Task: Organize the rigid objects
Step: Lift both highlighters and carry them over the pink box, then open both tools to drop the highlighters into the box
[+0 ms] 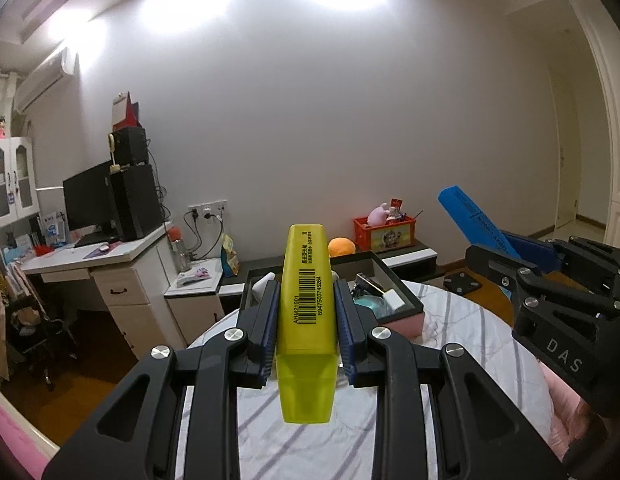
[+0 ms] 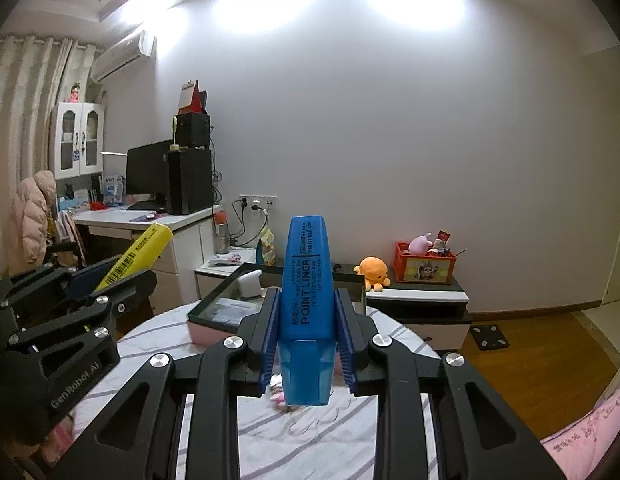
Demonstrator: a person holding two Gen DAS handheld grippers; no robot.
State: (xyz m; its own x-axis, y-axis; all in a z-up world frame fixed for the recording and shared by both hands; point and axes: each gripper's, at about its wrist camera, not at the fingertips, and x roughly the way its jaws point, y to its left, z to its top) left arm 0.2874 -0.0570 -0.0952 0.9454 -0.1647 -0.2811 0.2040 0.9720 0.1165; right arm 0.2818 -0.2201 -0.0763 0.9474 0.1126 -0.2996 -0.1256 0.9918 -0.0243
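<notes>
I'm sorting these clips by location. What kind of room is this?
Probably a bedroom or home study: a desk with a monitor, a wall air conditioner, and a toy crate beside an orange plush.

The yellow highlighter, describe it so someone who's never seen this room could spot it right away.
Start at the round table with the striped cloth, which carries an open black box. Above it the left gripper grips the yellow highlighter, clear cap toward the camera. Unlike the blue highlighter in the right gripper, it is yellow with a barcode.
</notes>
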